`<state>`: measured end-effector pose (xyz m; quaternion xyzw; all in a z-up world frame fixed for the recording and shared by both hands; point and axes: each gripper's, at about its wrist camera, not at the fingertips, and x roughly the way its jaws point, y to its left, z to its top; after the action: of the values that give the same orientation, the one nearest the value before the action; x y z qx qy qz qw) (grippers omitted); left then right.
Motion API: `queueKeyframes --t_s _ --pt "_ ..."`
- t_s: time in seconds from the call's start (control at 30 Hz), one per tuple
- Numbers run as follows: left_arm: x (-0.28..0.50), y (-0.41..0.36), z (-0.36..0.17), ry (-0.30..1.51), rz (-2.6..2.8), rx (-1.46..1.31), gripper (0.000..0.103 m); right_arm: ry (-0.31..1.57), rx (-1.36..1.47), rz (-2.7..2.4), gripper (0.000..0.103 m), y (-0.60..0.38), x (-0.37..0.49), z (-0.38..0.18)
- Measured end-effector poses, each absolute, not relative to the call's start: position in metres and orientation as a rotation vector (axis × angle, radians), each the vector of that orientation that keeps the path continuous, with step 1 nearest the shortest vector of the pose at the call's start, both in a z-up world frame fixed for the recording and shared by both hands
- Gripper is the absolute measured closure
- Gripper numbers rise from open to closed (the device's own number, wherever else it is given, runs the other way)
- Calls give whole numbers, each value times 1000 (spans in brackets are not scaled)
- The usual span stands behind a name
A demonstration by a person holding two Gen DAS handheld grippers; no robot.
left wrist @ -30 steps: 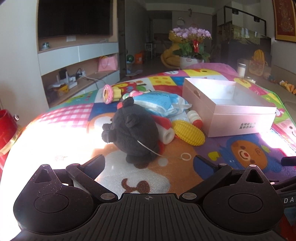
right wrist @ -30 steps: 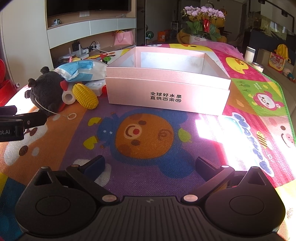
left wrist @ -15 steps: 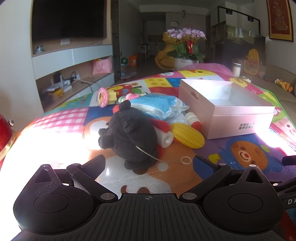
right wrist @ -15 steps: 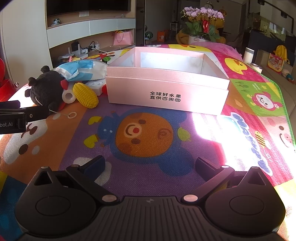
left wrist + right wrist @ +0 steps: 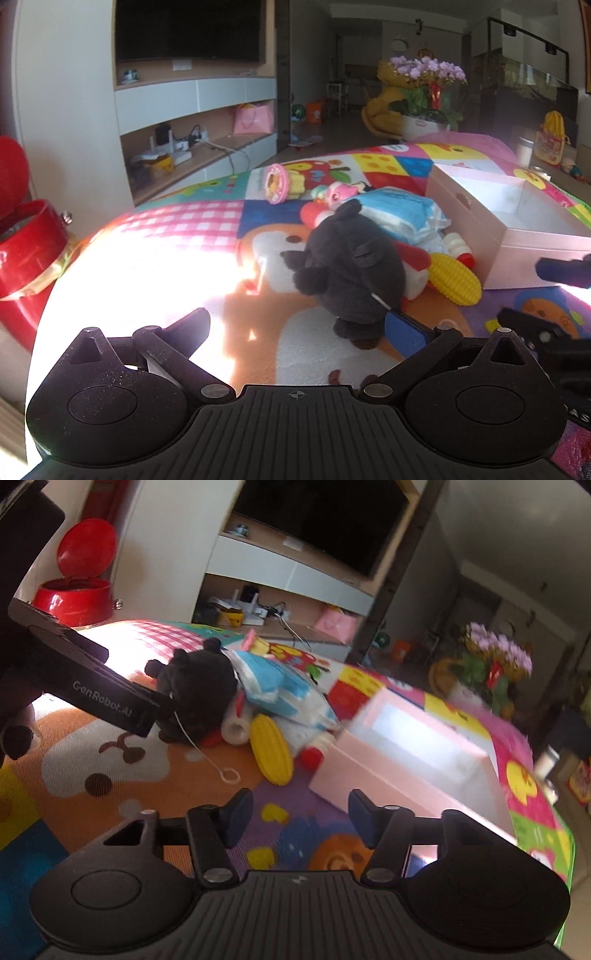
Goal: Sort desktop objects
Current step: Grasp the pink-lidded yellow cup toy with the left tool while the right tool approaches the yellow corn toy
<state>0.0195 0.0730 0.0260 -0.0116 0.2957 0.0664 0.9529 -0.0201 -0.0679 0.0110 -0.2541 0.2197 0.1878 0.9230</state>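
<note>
**Both tongs empty near the toy pile; pink box holds nothing visible**

The left tongs [image 5: 297, 325] stand spread wide over the mat [image 5: 177, 236], nothing between them; the blue pad of one finger [image 5: 404, 334] sits just beside the base of the black plush [image 5: 351, 269], though contact cannot be told. The right tongs [image 5: 301, 819] have just been closing and are now partly drawn in, with a clear gap and only mat between the dark blue pads. That view is tilted and blurred at its right side.

The plush is soft, round and fuzzy, with small ears and a thin white cord ending in a loop [image 5: 229, 775] on the mat. Against it lean a white roll [image 5: 236, 729] and a red piece. Beside these lies a yellow ribbed corn toy [image 5: 456, 282], oval and bumpy. Behind the plush a crinkled blue-and-white plastic packet [image 5: 399, 214] rests on the pile, and farther back are a pink round toy [image 5: 275, 182] and a small pink figure.

The pink box [image 5: 517, 251], rectangular, smooth-walled and open-topped, stands just right of the pile; the white inside that shows is bare. The mat is woven, with bright cartoon patches, covering the bench. A glossy red bin [image 5: 26, 251] stands at the left edge.
</note>
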Motion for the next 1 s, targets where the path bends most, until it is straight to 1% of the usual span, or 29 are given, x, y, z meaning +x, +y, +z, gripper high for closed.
queueKeyframes --t_s 0.03,0.2,0.3,0.4,0.53,0.67,0.7,0.73,0.77,0.83,0.9,0.93,0.97,1.0 --pt "18 77 25 604 144 -24 0 435 -558 394 56 -55 -13 10" --pt "18 97 26 616 176 -41 0 431 -624 368 58 -16 28 -4" --pt "26 109 37 592 154 -87 0 501 -596 382 73 -13 48 -9" --pt "45 120 52 559 141 -119 0 504 -533 418 73 -26 38 -1" --pt "94 128 74 532 134 -132 0 529 -410 482 73 -66 12 21" --pt "163 113 72 615 86 -49 0 573 -308 453 73 -114 0 22" --pt "179 110 70 631 89 -36 3 574 -294 437 73 -125 -3 22" --pt "194 108 68 643 90 -23 7 567 -277 417 73 -134 -5 22" --pt "209 104 65 658 90 -7 15 554 -255 390 71 -144 -6 21" --pt "241 96 58 704 78 40 6 534 -219 344 58 -158 -9 19" --pt "271 90 47 747 121 100 6 522 -188 316 51 -167 -11 13" --pt "282 88 40 770 156 124 6 524 -177 307 50 -170 -12 10" --pt "292 87 34 794 175 141 9 528 -160 300 50 -171 -13 8" --pt "301 87 27 821 189 159 25 529 -133 293 49 -175 -14 7"
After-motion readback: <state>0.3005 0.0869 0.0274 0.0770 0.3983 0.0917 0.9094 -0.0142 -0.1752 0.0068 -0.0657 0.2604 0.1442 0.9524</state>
